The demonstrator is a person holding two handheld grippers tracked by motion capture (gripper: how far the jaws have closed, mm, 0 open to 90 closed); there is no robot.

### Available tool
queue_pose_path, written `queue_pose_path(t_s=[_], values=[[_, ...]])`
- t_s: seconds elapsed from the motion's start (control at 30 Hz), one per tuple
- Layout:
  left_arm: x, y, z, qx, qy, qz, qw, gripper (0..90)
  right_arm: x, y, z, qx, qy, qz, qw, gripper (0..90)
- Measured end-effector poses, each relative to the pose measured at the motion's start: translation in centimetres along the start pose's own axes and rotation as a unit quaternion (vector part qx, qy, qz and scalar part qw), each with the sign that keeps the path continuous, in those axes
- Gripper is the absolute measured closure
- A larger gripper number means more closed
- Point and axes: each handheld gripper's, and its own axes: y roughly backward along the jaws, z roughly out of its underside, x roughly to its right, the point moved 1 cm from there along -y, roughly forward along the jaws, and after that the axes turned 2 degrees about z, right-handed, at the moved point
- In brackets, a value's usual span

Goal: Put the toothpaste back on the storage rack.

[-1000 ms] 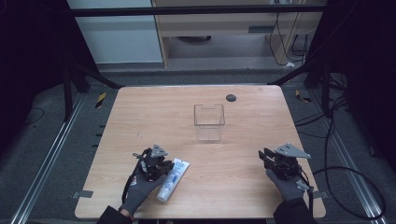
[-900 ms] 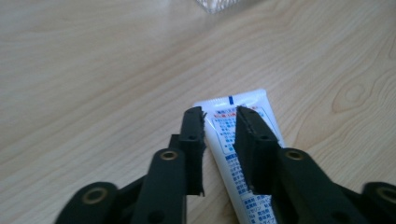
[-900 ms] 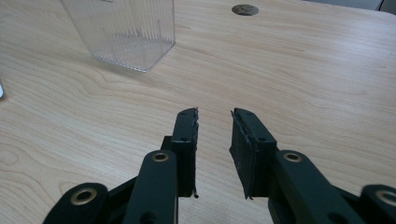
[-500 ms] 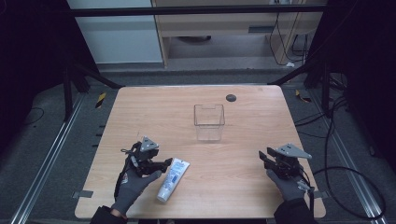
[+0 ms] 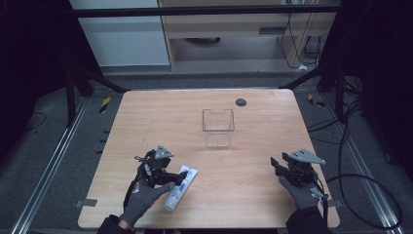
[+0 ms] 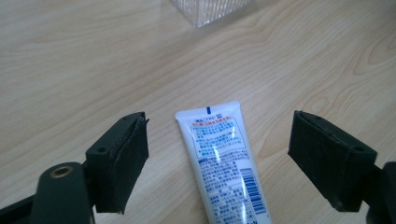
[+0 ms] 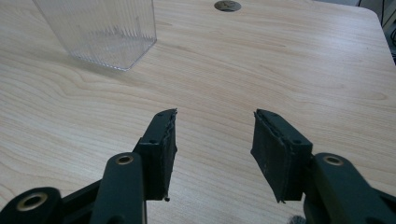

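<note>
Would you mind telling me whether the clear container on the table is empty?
Empty: the clear container shows only wood grain through its walls; the tube lies outside it.

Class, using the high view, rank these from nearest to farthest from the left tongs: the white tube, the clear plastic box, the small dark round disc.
1. White tube with blue print: lying flat just beside the open left tongs.
2. Clear square plastic box: upright at mid-table, beyond the tube.
3. Small dark round disc: near the table's far edge, right of the box.

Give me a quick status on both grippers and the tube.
Left gripper open, fingers just spread, astride the tube, not touching. Right gripper opening, empty. Tube flat on table. Clear box well beyond, nothing blocking.
</note>
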Motion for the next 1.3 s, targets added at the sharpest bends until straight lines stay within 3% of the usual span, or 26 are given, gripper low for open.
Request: queue_pose_path(t_s=[0.17,0.37,0.63,1.3], values=[[0.3,-1.2,0.2,-0.030,0.005,0.008,0.9995,18.9,0.0,-0.1,0.0,-0.003,0.003,0.003,1.0000,48.1],[0.2,-2.1,0.4,-0.048,0.016,0.000,0.9987,18.4,-0.1,-0.1,0.0,-0.006,0.004,0.005,1.0000,48.0],[0.2,-3.4,0.5,-0.086,0.024,0.006,0.9960,20.1,-0.1,-0.3,0.1,-0.011,0.007,0.003,0.9999,48.0],[0.5,-5.2,0.9,-0.120,0.025,0.009,0.9924,27.9,-0.4,-0.6,0.1,-0.019,0.013,-0.003,0.9997,48.1]])
